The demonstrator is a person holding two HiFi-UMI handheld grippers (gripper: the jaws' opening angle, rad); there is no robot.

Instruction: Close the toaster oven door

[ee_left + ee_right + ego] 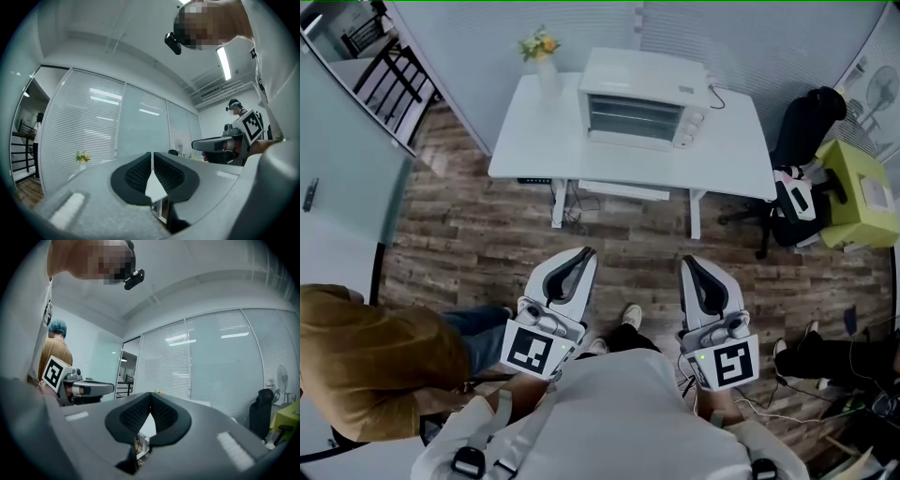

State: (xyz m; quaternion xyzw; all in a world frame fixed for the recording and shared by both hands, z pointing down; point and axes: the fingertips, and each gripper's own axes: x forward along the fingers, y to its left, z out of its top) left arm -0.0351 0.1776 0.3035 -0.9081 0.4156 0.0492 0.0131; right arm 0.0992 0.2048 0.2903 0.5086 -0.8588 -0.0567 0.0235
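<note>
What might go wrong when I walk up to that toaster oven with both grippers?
1. The flower vase stands close beside the toaster oven on the table; the left gripper might tip it while reaching in.
2. A person in a brown top is close on the left, so swinging that arm may bump them.

1. Toaster oven (642, 98): white, box-shaped, standing upright near the middle of the white table (727, 155), towards its rear edge.
2. Door (630, 118): glass-paned, covering the left part of the front face; upright and flush with the housing, apparently shut.
3. Knobs (691, 128): stacked in a column right of the door.
</note>
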